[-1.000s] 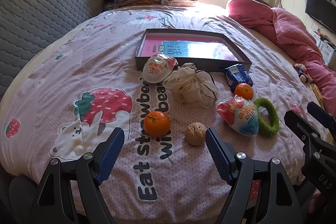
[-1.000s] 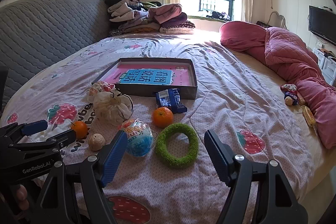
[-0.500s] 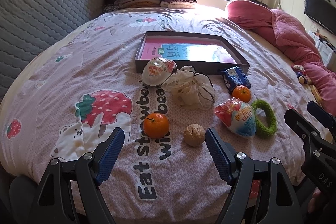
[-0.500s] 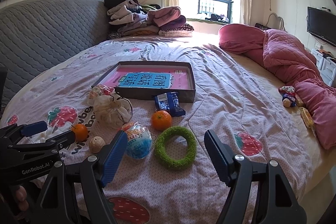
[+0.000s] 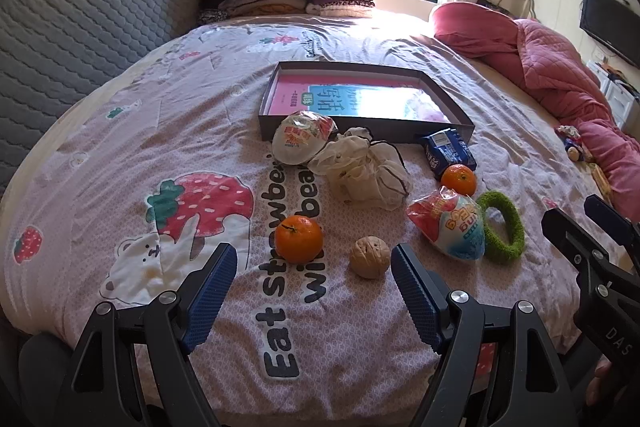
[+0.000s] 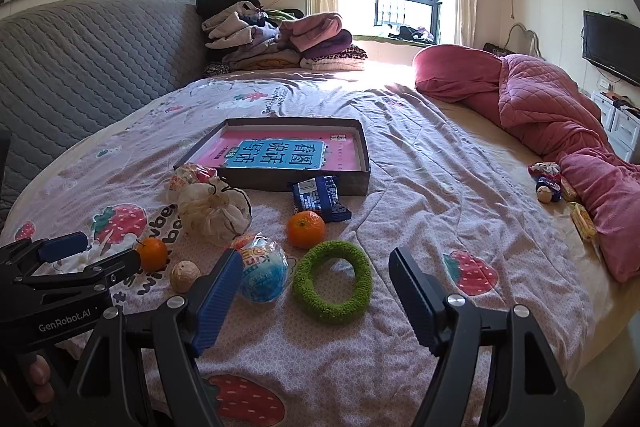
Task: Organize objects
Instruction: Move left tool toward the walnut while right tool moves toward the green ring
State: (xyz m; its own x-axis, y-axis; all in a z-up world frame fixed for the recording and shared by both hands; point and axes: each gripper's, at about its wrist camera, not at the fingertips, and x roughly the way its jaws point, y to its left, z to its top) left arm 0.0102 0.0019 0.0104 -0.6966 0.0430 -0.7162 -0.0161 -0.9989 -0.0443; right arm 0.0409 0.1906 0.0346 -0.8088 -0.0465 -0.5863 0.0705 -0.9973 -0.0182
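Here both the left gripper [image 5: 312,277] and the right gripper [image 6: 316,283] hang with jaws released and empty. Low in the left view, the orange [image 5: 298,239] looks firm but prone to roll, best pinched across its middle; the walnut [image 5: 370,257] looks hard and light.

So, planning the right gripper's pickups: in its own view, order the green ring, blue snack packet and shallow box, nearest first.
From the right gripper:
1. Green ring, directly ahead between the fingers.
2. Blue snack packet, farther ahead.
3. Shallow box, farthest, behind the packet.
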